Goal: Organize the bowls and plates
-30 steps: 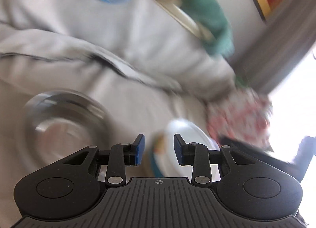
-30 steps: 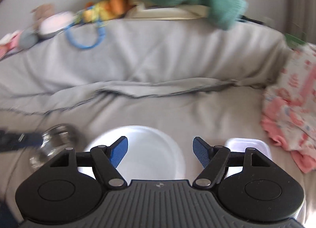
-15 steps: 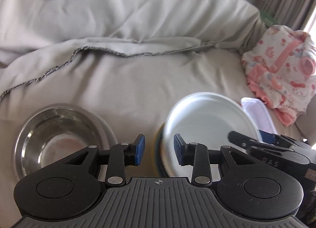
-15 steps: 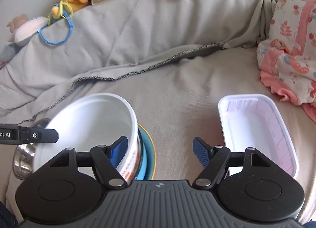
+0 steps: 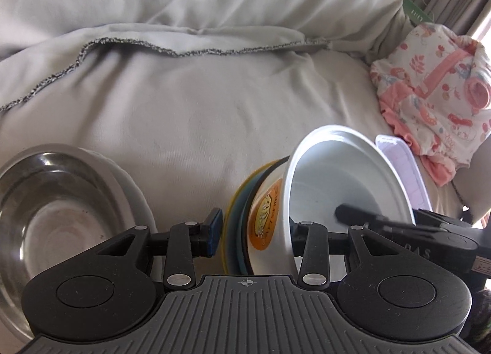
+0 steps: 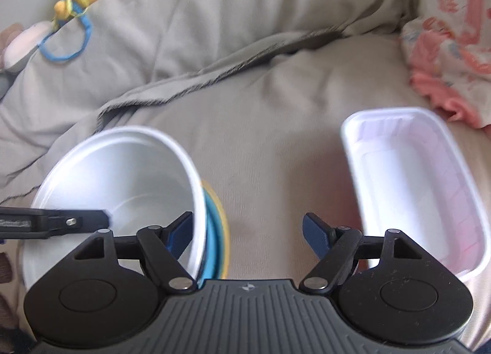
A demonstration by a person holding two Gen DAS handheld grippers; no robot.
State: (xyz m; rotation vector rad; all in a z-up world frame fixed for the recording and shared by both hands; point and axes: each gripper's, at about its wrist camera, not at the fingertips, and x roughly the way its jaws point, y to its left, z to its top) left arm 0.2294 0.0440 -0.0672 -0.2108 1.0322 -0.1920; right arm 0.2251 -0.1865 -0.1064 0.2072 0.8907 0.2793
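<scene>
White bowl (image 5: 343,188), tilted, stacked on blue-and-yellow plates (image 5: 237,200), on grey cloth (image 5: 196,114). Left gripper (image 5: 254,231): jaws just widened, straddling stack's edge, grip unclear. Right gripper (image 6: 247,231): jaws just widened, one finger inside bowl, no hold. Steel bowl (image 5: 46,219) left. White tray (image 6: 411,182) right.
</scene>
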